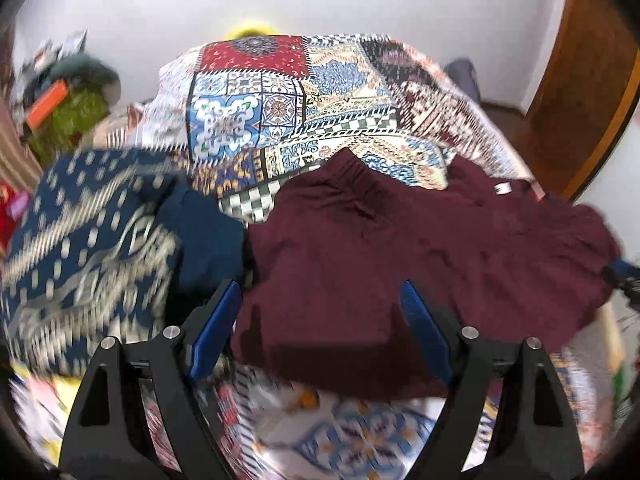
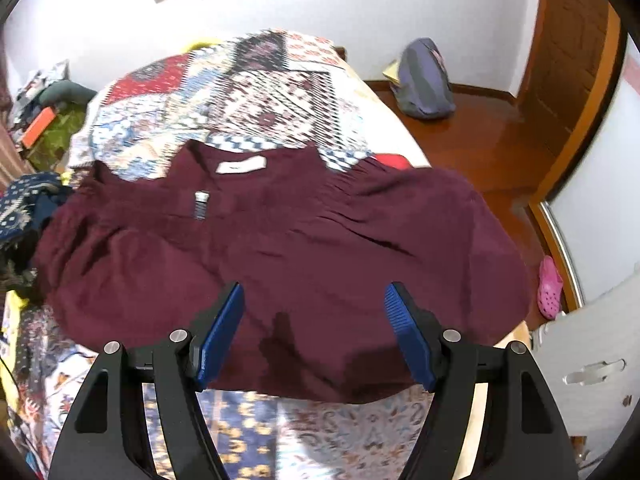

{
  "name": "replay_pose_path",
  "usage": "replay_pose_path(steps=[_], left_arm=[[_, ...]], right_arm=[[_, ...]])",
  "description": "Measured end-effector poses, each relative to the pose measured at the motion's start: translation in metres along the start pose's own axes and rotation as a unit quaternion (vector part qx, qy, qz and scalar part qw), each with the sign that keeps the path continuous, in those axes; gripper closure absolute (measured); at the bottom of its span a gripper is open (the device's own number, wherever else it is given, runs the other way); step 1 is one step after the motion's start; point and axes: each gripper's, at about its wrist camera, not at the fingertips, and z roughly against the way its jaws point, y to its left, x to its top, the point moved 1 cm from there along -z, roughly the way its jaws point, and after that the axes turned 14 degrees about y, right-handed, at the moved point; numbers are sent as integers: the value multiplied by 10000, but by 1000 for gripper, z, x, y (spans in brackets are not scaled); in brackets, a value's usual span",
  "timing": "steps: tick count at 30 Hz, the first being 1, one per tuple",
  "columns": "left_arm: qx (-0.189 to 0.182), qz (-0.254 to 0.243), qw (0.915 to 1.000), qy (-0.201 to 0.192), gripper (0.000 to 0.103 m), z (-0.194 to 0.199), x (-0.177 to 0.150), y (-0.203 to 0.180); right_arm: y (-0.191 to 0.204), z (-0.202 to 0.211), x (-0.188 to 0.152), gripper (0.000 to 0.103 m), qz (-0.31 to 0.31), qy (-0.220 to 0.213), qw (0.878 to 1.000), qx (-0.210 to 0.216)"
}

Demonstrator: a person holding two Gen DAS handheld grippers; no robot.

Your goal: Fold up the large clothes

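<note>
My left gripper point(image 1: 320, 300) & right gripper point(image 2: 314, 300): jaws wide apart, holding nothing, above maroon garment point(image 2: 280, 248) spread on patchwork bedspread point(image 1: 280, 100); blue patterned cloth point(image 1: 88, 240) at left; wood floor point(image 2: 480, 140) right.

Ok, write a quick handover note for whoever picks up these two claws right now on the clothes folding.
Left claw: open, holding nothing, above the near edge of the dark maroon fabric garment.
Right claw: open, empty, above the same edge.
The maroon garment lies spread on the patchwork-print bedspread, white neck label showing.
A navy patterned cloth lies bunched beside it.
Done: garment laid out. Left: every fold.
</note>
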Motion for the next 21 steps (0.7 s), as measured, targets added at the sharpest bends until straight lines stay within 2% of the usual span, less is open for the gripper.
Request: replay_pose_path(steps=[3,6,10,12,13,14,19,21], left_arm=[[-572,431,9974,79,21,2,-23,16],[-1148,950,9887,176,21,-6,-45,30],[-1966,1746,9628,616,21,-41,-61,50],[-2413,2115,9437,798,21,-60,-64,55],[-2515,2154,9400,819,21,-65,-63,55],[-2550,2172,9386,824,21,-69,-61,53],[-2411,2115,9451,627,20,-84,-41,42],[-2363,2217,9443,575,18,-91,-32,39]], right_arm=[[16,4,-1,31,132,-108,9998,117],[31,4,-3,31,265,-144,9992,257],[48,-7,-3,31,386,-42,9985,395],[54,-13,-3,31,424,39,9981,452],[56,-17,-3,31,447,88,9978,480],[58,-19,-3,31,458,113,9977,490],[65,-31,-5,31,491,268,9973,486],[65,-37,-4,31,458,337,9972,479]])
